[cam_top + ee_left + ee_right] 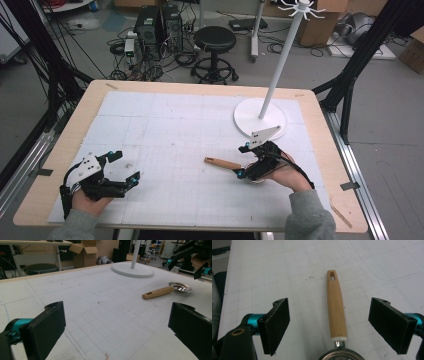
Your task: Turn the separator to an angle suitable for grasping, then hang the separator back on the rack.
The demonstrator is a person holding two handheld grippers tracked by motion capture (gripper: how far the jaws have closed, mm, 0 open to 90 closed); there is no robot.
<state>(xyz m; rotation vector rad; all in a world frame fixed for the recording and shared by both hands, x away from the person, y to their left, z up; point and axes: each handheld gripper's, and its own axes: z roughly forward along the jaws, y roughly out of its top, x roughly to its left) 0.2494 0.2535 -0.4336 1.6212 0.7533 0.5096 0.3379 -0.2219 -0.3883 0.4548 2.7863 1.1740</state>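
White gridded mat (pixel 175 130) on a wooden table (pixel 60 165): a small steel pan with a light wooden handle (pixel 223 163) lies right of centre, handle pointing left, below the spread-jawed right gripper (pixel 243 160). Left gripper (pixel 125 167) rests near-left, jaws apart, empty. Embossing on the pan is unreadable.

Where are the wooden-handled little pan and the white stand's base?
little pan (pixel 335 305), right gripper view, mid wooden handle.
white stand's base (pixel 247 116), high view, bare left part of the round foot.
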